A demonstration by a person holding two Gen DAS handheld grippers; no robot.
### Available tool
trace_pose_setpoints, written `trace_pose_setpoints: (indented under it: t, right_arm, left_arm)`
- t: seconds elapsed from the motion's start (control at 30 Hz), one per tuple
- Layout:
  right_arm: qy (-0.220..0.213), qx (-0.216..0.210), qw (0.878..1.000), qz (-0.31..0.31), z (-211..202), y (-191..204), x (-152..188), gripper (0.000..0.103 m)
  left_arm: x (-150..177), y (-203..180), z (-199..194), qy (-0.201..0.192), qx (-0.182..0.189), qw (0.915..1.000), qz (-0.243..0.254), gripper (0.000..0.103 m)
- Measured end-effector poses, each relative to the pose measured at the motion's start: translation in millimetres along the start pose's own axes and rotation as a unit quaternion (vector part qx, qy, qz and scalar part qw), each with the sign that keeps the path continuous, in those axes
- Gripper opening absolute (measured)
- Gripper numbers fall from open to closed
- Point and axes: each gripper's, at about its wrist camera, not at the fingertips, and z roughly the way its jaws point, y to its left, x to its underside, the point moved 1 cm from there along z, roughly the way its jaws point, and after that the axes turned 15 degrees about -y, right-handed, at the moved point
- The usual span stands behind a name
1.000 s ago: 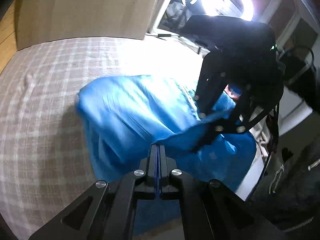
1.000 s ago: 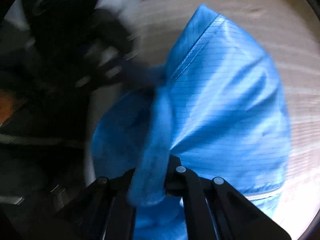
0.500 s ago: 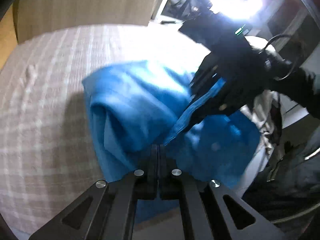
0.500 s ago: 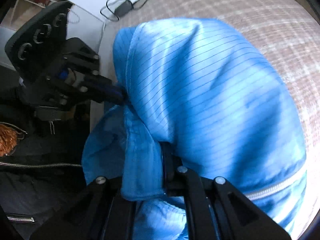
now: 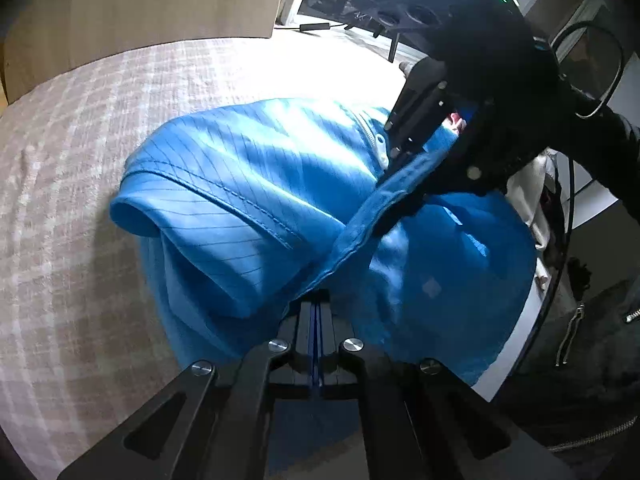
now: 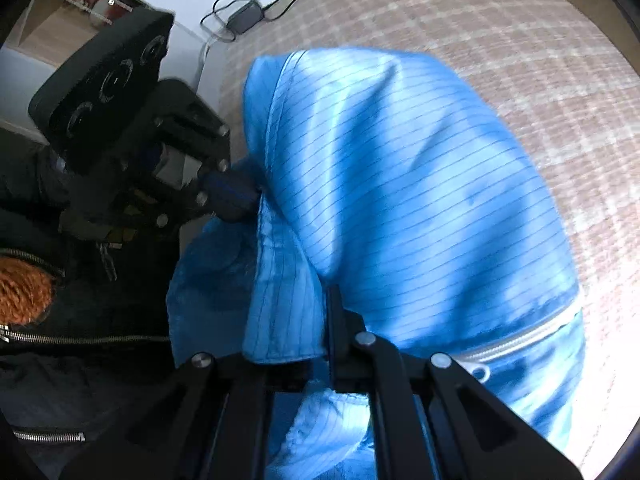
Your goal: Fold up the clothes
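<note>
A blue pin-striped garment (image 5: 248, 184) lies bunched and doubled over on the checked bed cover (image 5: 80, 160). My left gripper (image 5: 316, 300) is shut on a thin edge of the garment, low in the left wrist view. A taut hem band runs from it up to my right gripper (image 5: 394, 160), which is shut on the same hem. In the right wrist view the garment (image 6: 400, 184) drapes over my right gripper (image 6: 316, 312) and hides its left finger. The left gripper (image 6: 244, 196) pinches the cloth at the left.
A wooden panel (image 5: 160, 0) stands behind the bed. A charger and cable (image 6: 244, 12) lie by the bed's far corner. The person's dark zipped jacket (image 6: 60, 340) fills the near side beyond the bed edge (image 5: 520, 340). The garment's white zipper (image 6: 520, 340) lies at the lower right.
The right gripper has rolled and shifted sideways with the hem. The garment's upper layer has come over into a rounded fold and sunk closer to the bed. Both grips have held.
</note>
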Motion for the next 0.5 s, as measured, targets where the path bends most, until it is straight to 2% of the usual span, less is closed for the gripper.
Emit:
trace_pose_setpoints:
  t: [0.07, 0.17, 0.33, 0.4, 0.5]
  right_arm:
    - [-0.005, 0.005, 1.0, 0.004, 3.1, -3.1, -5.7, 0.004]
    - [-0.023, -0.031, 0.998, 0.04, 3.3, -12.5, -17.1, 0.004]
    - [-0.03, -0.043, 0.995, 0.09, 15.9, -43.0, -28.0, 0.004]
    - [-0.028, -0.039, 0.992, 0.114, 24.7, -54.9, -24.0, 0.004]
    - [-0.043, -0.008, 0.991, 0.128, 23.1, -61.1, -24.5, 0.003]
  left_arm:
    - [3.4, 3.1, 0.9, 0.003, 0.002, 1.0, 0.001, 0.0]
    - [11.5, 9.1, 3.4, 0.011, 0.005, 0.9999, 0.003, 0.0]
    - [20.2, 23.0, 6.1, 0.01, 0.016, 0.9998, -0.011, 0.0]
    - [23.1, 28.9, 6.2, 0.006, 0.02, 0.9997, -0.016, 0.002]
    - [22.2, 32.6, 3.2, 0.004, 0.018, 0.9997, -0.017, 0.001]
